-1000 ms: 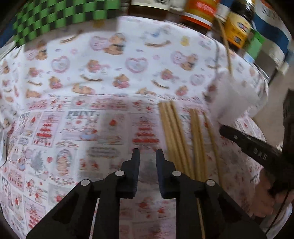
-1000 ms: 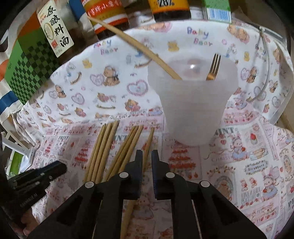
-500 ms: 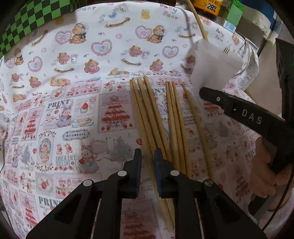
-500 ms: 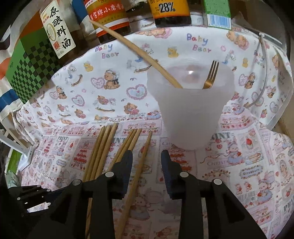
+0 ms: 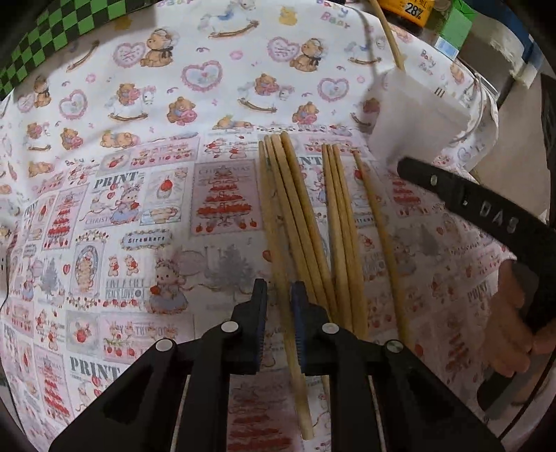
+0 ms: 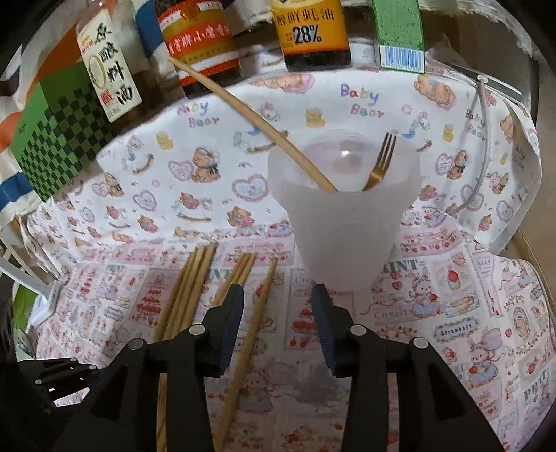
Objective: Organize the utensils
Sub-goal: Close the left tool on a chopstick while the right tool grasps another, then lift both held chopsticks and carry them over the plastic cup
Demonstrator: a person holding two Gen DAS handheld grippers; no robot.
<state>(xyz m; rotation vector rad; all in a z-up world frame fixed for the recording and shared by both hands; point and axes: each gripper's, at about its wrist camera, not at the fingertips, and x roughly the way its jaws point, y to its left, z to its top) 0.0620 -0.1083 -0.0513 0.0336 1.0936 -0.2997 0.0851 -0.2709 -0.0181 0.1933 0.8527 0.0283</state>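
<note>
Several wooden chopsticks (image 5: 299,222) lie side by side on the printed tablecloth; they also show in the right wrist view (image 6: 194,288). A frosted white cup (image 6: 344,222) holds one chopstick (image 6: 250,114) and a gold fork (image 6: 380,163). My left gripper (image 5: 279,299) straddles the leftmost chopstick (image 5: 274,250), its jaws narrowly apart with the stick between them. My right gripper (image 6: 276,313) is open and empty, above the cloth in front of the cup, beside the single rightmost chopstick (image 6: 255,320). The cup (image 5: 413,118) shows at the right in the left wrist view.
Sauce bottles (image 6: 309,31), a green carton (image 6: 399,34) and a green checkered box (image 6: 59,132) line the back of the table. A white cable (image 6: 481,153) loops at the right. The tablecloth (image 5: 139,194) drapes over the edges.
My left gripper moved forward and down over the chopsticks, now straddling the leftmost one. My right gripper opened wide and drew back a little from the cup.
</note>
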